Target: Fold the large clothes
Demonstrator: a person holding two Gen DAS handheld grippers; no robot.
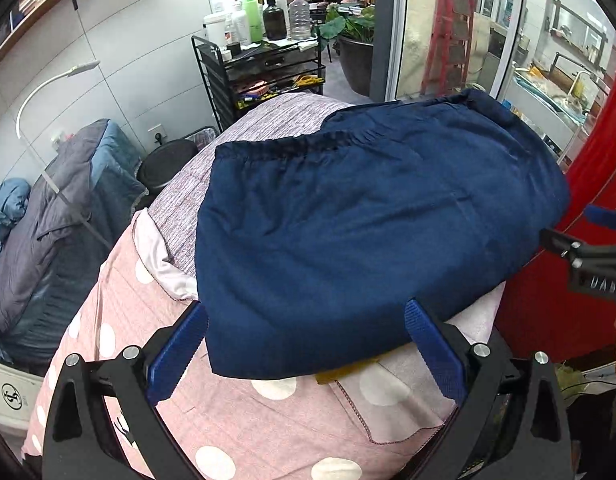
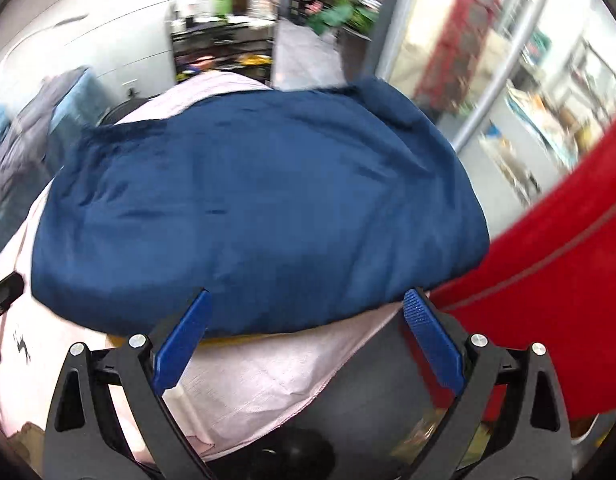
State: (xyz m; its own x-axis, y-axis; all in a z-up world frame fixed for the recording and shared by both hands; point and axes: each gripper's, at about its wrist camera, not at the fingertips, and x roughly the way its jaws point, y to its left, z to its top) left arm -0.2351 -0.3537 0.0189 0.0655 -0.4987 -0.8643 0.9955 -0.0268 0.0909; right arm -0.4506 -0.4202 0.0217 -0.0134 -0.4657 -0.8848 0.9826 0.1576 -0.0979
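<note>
A navy blue garment (image 1: 360,220) lies folded flat on a table covered with pink polka-dot cloth (image 1: 235,420); its gathered waistband is at the far edge. My left gripper (image 1: 308,312) is open and empty, its blue fingers (image 1: 175,356) spread just short of the garment's near edge. The garment also fills the blurred right wrist view (image 2: 259,208). My right gripper (image 2: 308,300) is open and empty at the garment's near right edge. The right gripper's body shows at the right edge of the left wrist view (image 1: 588,260).
A red surface (image 1: 588,184) stands close on the right. A black cart with bottles (image 1: 263,40) is beyond the table. A heap of grey-blue bedding (image 1: 47,220) and a white lamp (image 1: 47,88) are at the left. A yellow scrap (image 1: 340,374) peeks from under the garment.
</note>
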